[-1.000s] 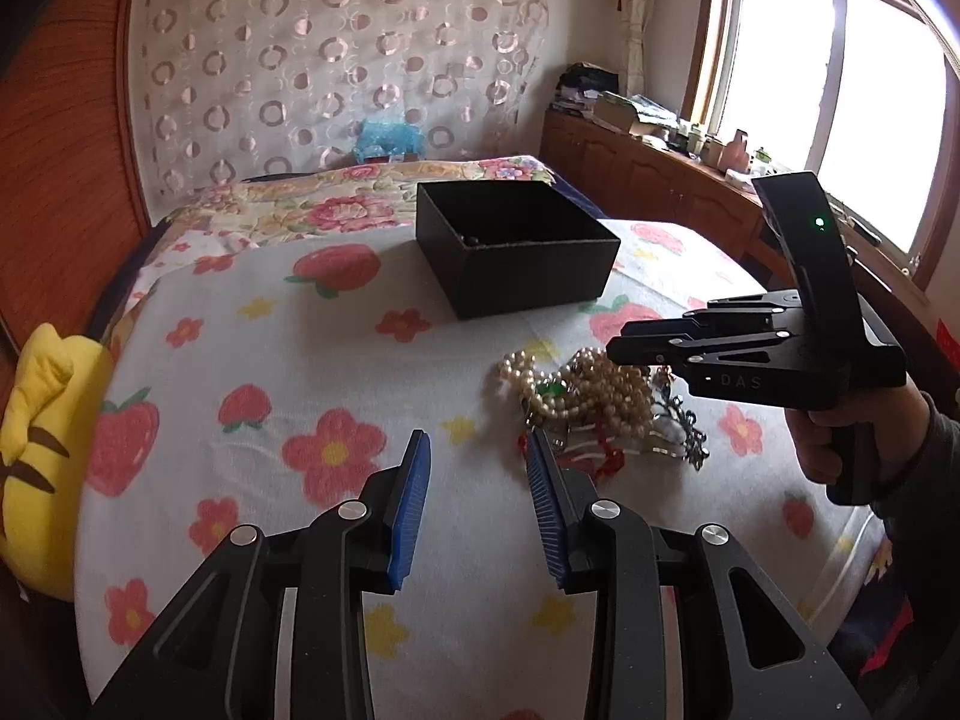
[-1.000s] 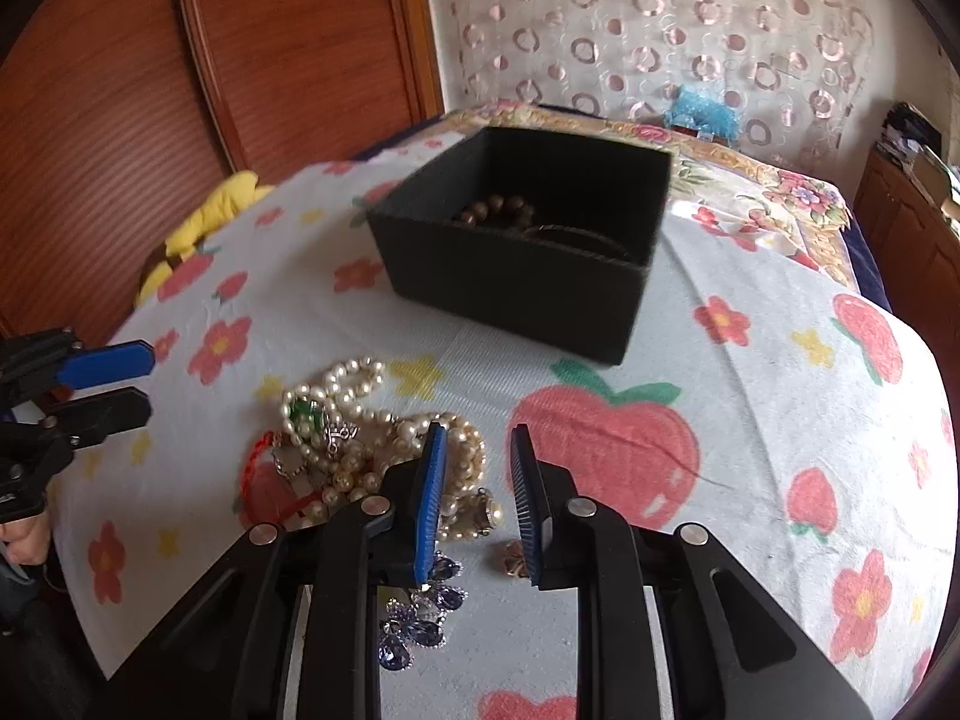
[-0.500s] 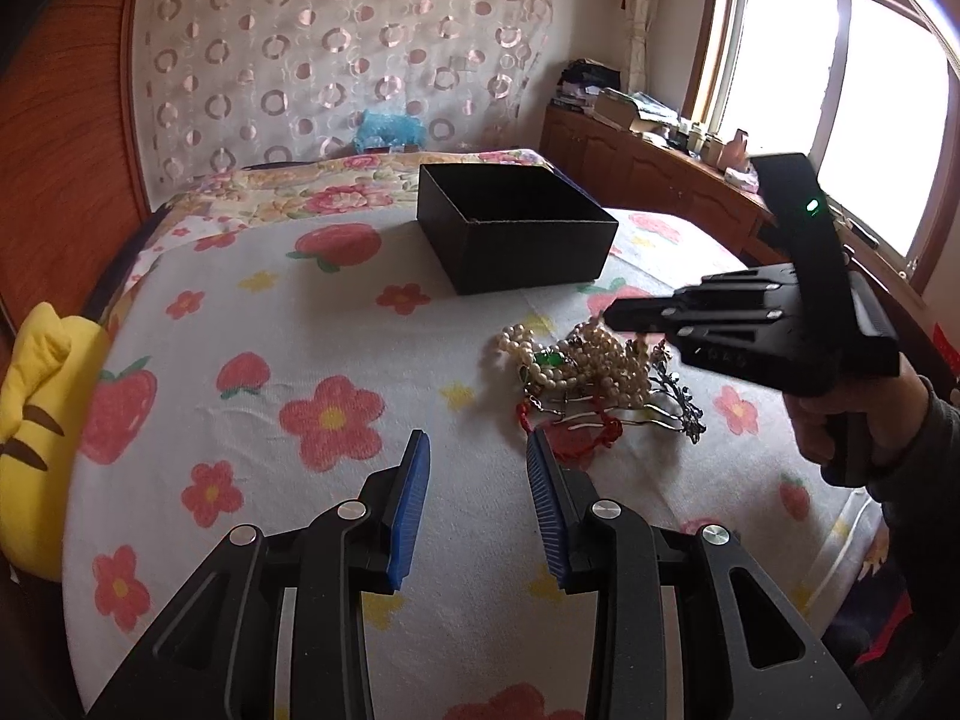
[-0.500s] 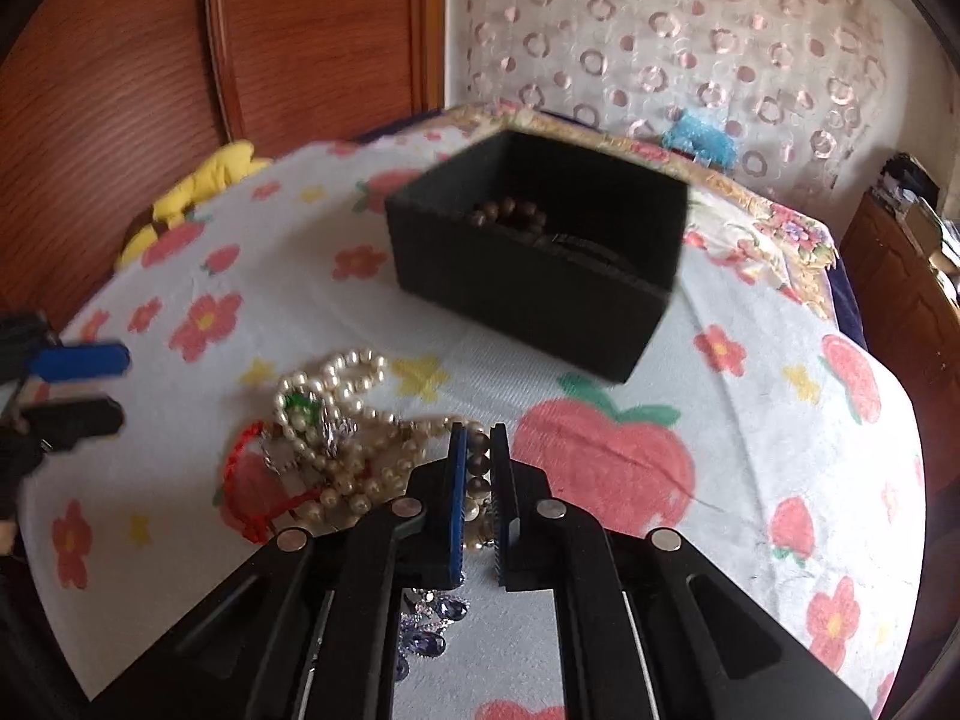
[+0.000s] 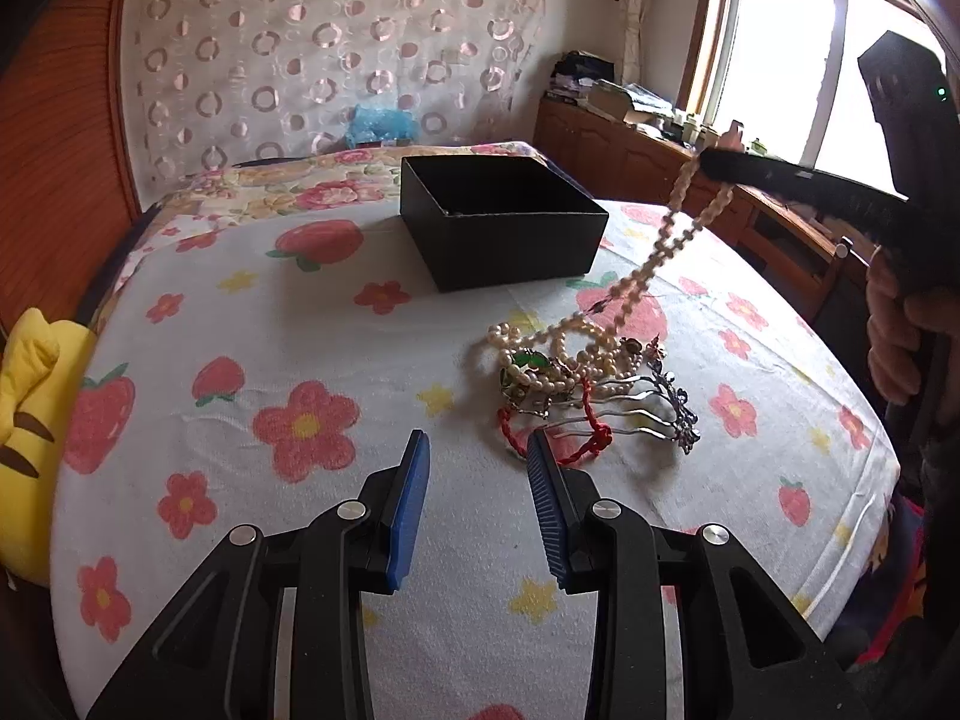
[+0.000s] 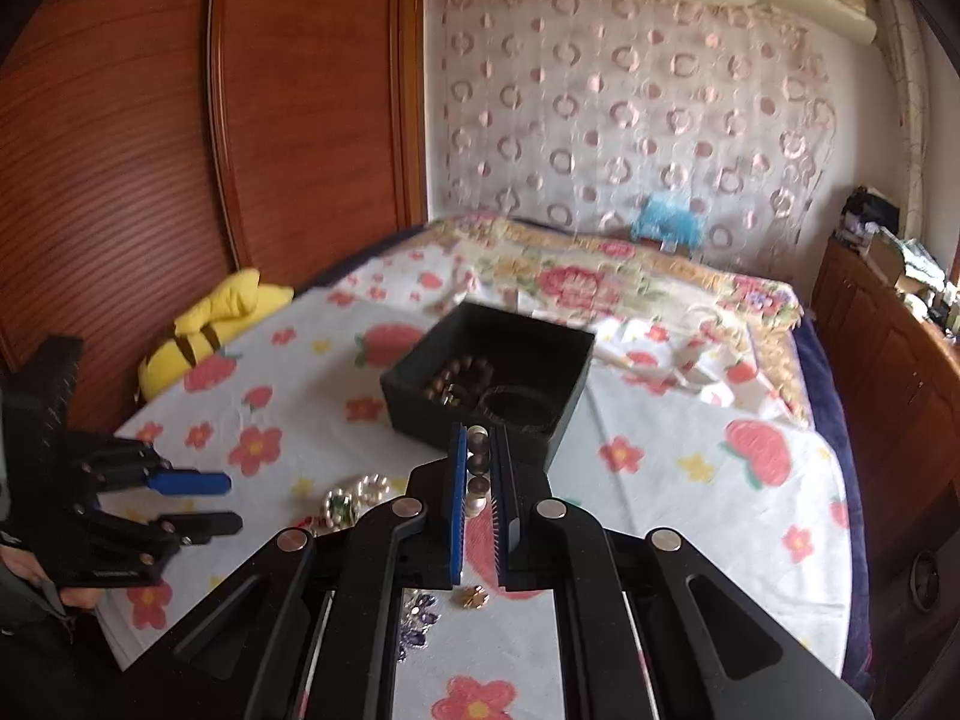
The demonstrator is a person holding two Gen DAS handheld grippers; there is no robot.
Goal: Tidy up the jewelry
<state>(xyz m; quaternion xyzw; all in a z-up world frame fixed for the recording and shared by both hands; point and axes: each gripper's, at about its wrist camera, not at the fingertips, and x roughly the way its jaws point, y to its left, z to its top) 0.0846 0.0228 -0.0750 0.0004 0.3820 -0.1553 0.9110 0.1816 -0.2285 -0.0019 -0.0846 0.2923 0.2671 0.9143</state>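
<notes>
My right gripper (image 6: 478,463) (image 5: 708,161) is shut on a pearl necklace (image 5: 663,249) and holds it up in the air; the strand hangs down to the jewelry pile (image 5: 558,369) on the flowered cloth. Pearls (image 6: 478,456) show between its blue pads. The pile also holds a red cord (image 5: 591,435), a silver hair comb (image 5: 648,408) and a green piece (image 5: 528,358). A black open box (image 5: 501,219) (image 6: 480,381) stands behind the pile, with a brown bead bracelet (image 6: 453,381) and a dark bangle (image 6: 519,411) inside. My left gripper (image 5: 477,495) (image 6: 210,501) hovers open near the pile, empty.
The table (image 5: 240,324) wears a white cloth with strawberries and flowers. A yellow plush toy (image 5: 27,396) lies at its left edge. Purple gems (image 6: 420,618) and a small gold piece (image 6: 474,597) lie below the right gripper. A bed (image 6: 600,282) and a wooden cabinet (image 5: 630,150) stand behind.
The right gripper shut on the pearl necklace in the pile and rose, drawing the strand upward. The left gripper stayed where it was, open.
</notes>
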